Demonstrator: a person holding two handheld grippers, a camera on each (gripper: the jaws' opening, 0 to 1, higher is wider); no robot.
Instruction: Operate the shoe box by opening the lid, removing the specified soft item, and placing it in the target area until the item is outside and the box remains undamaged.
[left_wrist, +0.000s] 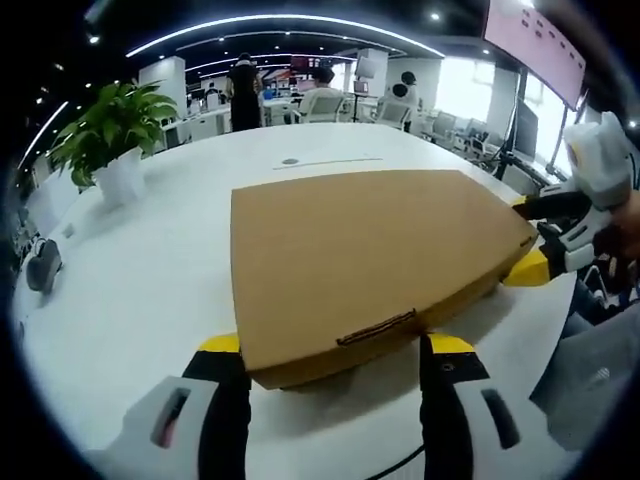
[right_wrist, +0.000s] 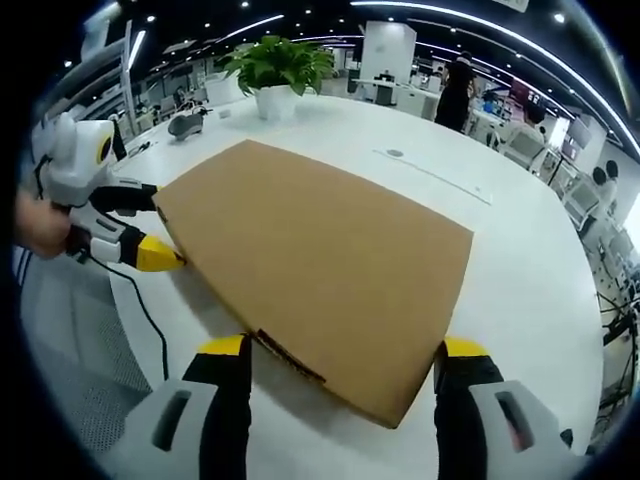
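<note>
Shoe box (left_wrist: 370, 265), lid shut, lying flat on white table (left_wrist: 150, 290): opening step beginning.
Left gripper (left_wrist: 335, 350) and right gripper (right_wrist: 342, 355) are straddling opposite box edges, jaws spread, gripping nothing. Plain brown cardboard, undamaged; next move likely needs gentle lid lifting.

The left gripper view looks low and close across the shoe box (left_wrist: 370, 265) toward the potted plant (left_wrist: 112, 135) at upper left. The right gripper view faces the same box (right_wrist: 320, 265) from an adjoining side. Both share the white table (left_wrist: 130, 290), and each catches the other gripper at frame edge.
</note>
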